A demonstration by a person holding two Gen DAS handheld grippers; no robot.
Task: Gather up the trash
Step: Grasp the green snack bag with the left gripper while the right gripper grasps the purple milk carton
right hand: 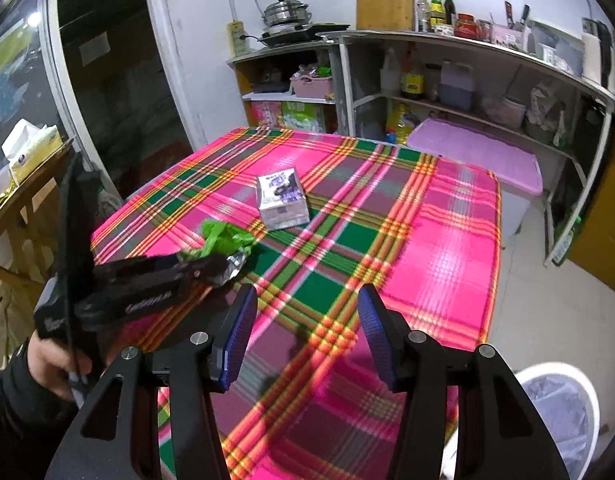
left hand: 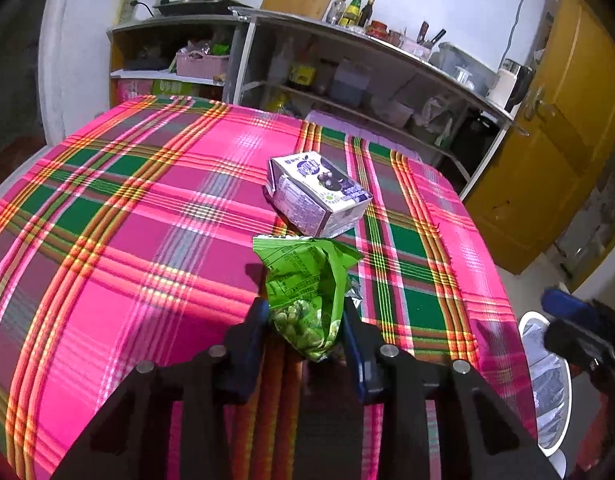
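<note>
Two pieces of trash are on the table point(left hand: 127, 208), which is covered with a pink and green plaid cloth. One is a green snack bag point(left hand: 307, 292), crumpled, and it sits between the blue pads of the left gripper point(left hand: 305, 332), which press on its lower part from both sides. In the right wrist view the same bag point(right hand: 223, 240) sticks out beyond the tips of the left gripper point(right hand: 223, 264), with a bit of silver foil showing. The other piece is a small purple and white carton point(left hand: 317, 194), lying on its side just behind the bag, near the middle of the cloth; whether the two touch I cannot tell. Nothing else lies on the cloth around them.

The right gripper point(right hand: 305, 328) hangs over the near part of the table with its jaws apart and only the cloth visible between them. The carton point(right hand: 283, 202) is well ahead of it, and the left gripper with the bag stands to its left, partly between it and the table edge on that side. A hand point(right hand: 55, 364) in a dark sleeve holds the left tool.

A white bin point(right hand: 563, 412) with a plastic liner stands on the floor just beside the near right corner of the table. Behind the table are metal shelves point(left hand: 347, 80) with bottles, a steel pot point(right hand: 285, 10) and a pink storage box point(right hand: 475, 156).
</note>
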